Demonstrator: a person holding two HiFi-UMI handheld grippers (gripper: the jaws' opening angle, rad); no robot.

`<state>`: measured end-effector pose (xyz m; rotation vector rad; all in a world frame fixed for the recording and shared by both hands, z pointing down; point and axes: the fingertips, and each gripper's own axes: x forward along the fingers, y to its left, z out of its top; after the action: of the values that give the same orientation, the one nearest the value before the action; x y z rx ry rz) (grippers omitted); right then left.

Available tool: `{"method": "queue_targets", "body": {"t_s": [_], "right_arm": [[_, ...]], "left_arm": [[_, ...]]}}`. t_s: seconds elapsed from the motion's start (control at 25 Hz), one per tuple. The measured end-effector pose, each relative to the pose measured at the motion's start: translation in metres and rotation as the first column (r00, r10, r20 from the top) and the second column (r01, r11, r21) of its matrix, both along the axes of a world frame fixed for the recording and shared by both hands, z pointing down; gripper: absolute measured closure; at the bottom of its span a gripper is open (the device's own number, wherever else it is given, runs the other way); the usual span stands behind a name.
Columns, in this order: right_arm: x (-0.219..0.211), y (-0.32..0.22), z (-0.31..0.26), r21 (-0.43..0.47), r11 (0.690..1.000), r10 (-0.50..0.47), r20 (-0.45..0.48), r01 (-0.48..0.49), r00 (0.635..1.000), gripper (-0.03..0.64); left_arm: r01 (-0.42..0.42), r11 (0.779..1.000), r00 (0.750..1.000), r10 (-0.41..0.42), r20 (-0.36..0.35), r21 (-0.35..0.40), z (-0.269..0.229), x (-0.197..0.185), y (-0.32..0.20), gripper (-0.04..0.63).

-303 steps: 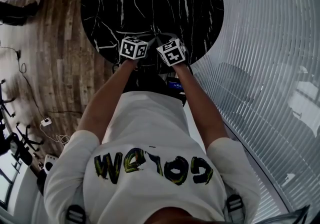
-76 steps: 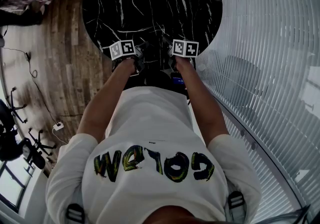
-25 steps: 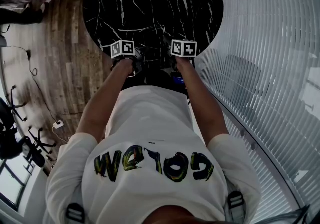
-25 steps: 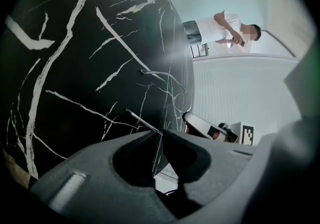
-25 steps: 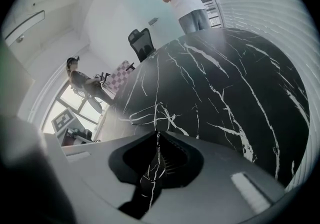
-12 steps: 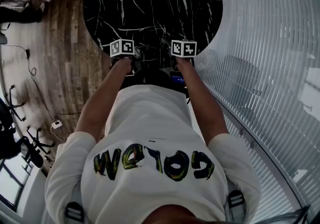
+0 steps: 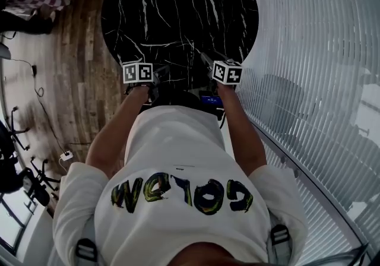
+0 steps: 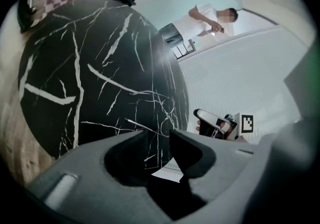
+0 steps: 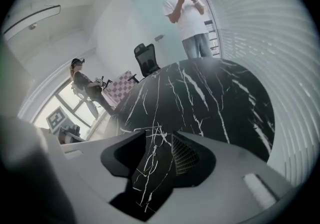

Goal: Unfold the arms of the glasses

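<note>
The thin wire-framed glasses (image 8: 136, 123) lie on the round black marble table (image 7: 178, 3), near its front edge; in the right gripper view the glasses (image 9: 156, 133) show as fine pale lines just past the jaws. My left gripper (image 8: 157, 135) hangs above and short of them, its jaws just having been opening, with nothing between them. The jaws of my right gripper (image 9: 159, 140) have also just been opening and hold nothing. In the head view the left gripper (image 7: 155, 75) and right gripper (image 7: 209, 64) flank the spot, where the glasses are too faint to make out.
Wooden floor (image 7: 71, 63) lies to the table's left and a ribbed white wall (image 7: 320, 51) curves round its right. An office chair (image 9: 146, 58) and a standing person (image 9: 185, 13) are beyond the far edge. Another person (image 9: 85, 85) sits near a window.
Both grippers have drawn back toward the person and a little apart, away from the glasses. Their marker cubes sit lower in the head view than before.
</note>
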<state>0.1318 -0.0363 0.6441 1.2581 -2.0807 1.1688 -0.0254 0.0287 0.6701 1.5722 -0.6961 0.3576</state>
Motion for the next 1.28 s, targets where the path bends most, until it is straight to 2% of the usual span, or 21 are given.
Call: {"method": "queue_targets", "body": {"t_s": [0.16,0.28,0.36,0.44,0.52,0.6,0.84,0.96,1.16,1.2,1.28], "right_arm": [[0.013,0.007,-0.044,0.12,0.993,0.007,-0.032,-0.003,0.999,0.514],[0.013,0.014,-0.086,0.215,0.977,0.021,-0.056,-0.008,0.998,0.574],[0.008,0.018,-0.114,0.28,0.96,0.022,-0.066,-0.003,0.998,0.607],[0.0,0.023,-0.143,0.34,0.94,0.016,-0.058,0.004,0.998,0.614],[-0.012,0.025,-0.173,0.401,0.916,-0.004,-0.047,0.022,0.999,0.615],[-0.026,0.027,-0.202,0.462,0.886,-0.032,-0.044,0.049,0.999,0.615],[-0.058,0.041,-0.274,0.581,0.809,-0.112,0.0,0.091,0.994,0.615],[-0.069,0.038,-0.309,0.624,0.778,-0.136,0.052,0.074,0.989,0.615],[-0.079,0.037,-0.368,0.71,0.699,-0.146,0.032,0.08,0.989,0.615],[-0.08,0.038,-0.375,0.721,0.688,-0.15,0.029,0.083,0.988,0.615],[-0.08,0.039,-0.381,0.74,0.666,-0.16,0.019,0.093,0.987,0.617]], "left_arm": [[-0.066,0.985,0.996,0.056,0.069,0.157,-0.042,-0.004,0.003,0.509],[-0.066,0.962,0.996,0.049,0.069,0.263,-0.084,0.0,-0.004,0.544],[-0.045,0.939,0.999,0.032,0.043,0.34,-0.115,0.007,-0.012,0.563],[-0.04,0.903,0.999,0.028,0.034,0.427,-0.147,0.014,-0.02,0.587],[-0.048,0.856,0.999,0.034,0.036,0.515,-0.178,0.022,-0.028,0.595],[-0.062,0.799,0.998,0.044,0.045,0.598,-0.209,0.03,-0.035,0.595],[-0.104,0.609,0.994,0.044,0.097,0.786,-0.287,0.052,-0.032,0.595],[-0.099,0.522,0.994,0.022,0.102,0.847,-0.325,0.059,-0.036,0.595],[-0.089,0.366,0.995,-0.006,0.098,0.926,-0.39,0.058,-0.039,0.595],[-0.09,0.339,0.995,-0.015,0.102,0.936,-0.396,0.057,-0.039,0.595],[-0.089,0.306,0.994,-0.037,0.106,0.948,-0.402,0.058,-0.038,0.595]]}}
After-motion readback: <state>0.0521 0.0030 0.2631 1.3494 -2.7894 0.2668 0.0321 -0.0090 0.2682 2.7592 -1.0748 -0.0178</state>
